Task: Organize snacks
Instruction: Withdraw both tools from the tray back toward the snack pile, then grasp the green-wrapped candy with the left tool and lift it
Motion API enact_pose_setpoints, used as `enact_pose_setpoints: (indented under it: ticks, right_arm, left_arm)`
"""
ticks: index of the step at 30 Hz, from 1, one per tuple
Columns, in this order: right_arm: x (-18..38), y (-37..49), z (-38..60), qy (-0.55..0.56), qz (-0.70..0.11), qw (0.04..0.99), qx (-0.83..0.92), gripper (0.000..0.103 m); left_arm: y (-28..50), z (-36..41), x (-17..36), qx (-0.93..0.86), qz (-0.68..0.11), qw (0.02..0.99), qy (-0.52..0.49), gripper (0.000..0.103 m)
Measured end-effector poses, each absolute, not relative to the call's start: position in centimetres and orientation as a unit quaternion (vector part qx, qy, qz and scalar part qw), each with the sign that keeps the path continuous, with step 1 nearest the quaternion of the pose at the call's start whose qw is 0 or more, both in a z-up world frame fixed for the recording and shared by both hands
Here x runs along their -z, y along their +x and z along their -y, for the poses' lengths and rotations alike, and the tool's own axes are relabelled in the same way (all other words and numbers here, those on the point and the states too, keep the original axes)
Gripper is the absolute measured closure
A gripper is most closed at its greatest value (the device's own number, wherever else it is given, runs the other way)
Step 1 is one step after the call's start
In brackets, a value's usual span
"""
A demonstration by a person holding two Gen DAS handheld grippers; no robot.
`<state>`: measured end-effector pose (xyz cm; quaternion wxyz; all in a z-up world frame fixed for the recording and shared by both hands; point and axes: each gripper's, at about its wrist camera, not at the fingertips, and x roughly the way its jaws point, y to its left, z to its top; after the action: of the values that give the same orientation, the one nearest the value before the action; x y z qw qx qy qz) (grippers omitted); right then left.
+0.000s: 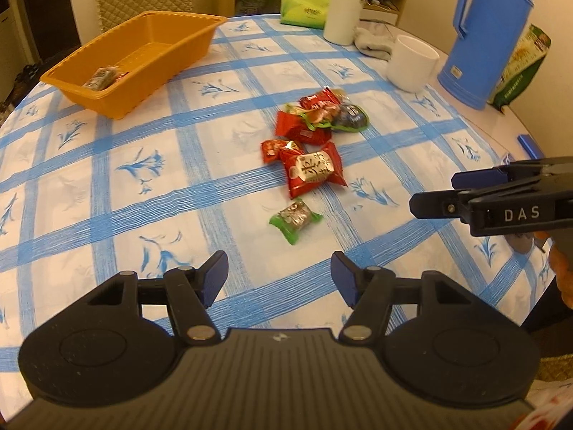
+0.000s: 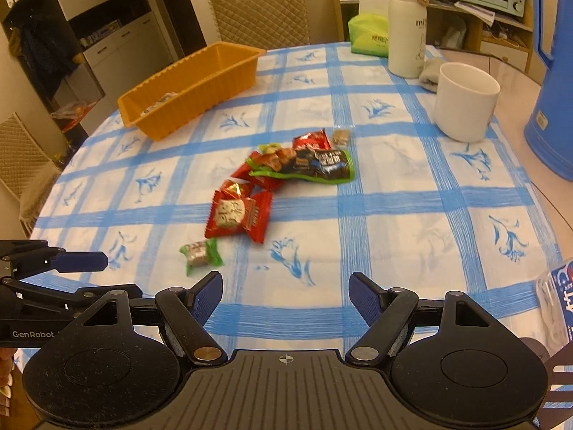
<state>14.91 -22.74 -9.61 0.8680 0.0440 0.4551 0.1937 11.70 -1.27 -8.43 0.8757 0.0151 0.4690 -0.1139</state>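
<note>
Checked tablecloth (image 1: 107, 165): snack pile (image 1: 315, 132) mid-table, orange basket (image 1: 143, 53) far left; left gripper (image 1: 279, 279) and right gripper (image 2: 284, 295) both spread, empty.

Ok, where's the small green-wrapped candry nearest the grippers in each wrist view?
Left wrist: green-wrapped candy lies just right of centre, ahead of the open left gripper.
Right wrist: it lies left of centre, ahead of the right gripper's left finger.
Shared landmark: the big red snack packet, just beyond it in both.
</note>
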Motion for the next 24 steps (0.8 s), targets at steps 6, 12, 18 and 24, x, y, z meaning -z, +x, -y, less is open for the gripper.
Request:
enact_pose_setpoints:
  ticks: [6, 12, 18, 24]
  right_arm:
    - [10.5, 15.0, 22.8, 0.043, -0.462, 0.866, -0.189, 0.026]
    - [11.0, 15.3, 23.1, 0.047, -0.467, 0.865, -0.178, 0.026]
    - [11.2, 15.3, 23.7, 0.054, -0.47, 0.865, -0.165, 0.026]
    - [11.3, 15.3, 24.1, 0.06, -0.474, 0.865, -0.152, 0.026]
  left_arm:
    - [12.5, 2.1, 9.5, 0.128, -0.465, 0.875, 0.04, 0.042]
    - [13.7, 3.0, 10.6, 0.15, -0.456, 0.874, 0.073, 0.043]
    - [15.0, 3.6, 11.7, 0.164, -0.457, 0.869, 0.096, 0.044]
    - [16.5, 3.8, 12.3, 0.177, -0.457, 0.865, 0.106, 0.052]
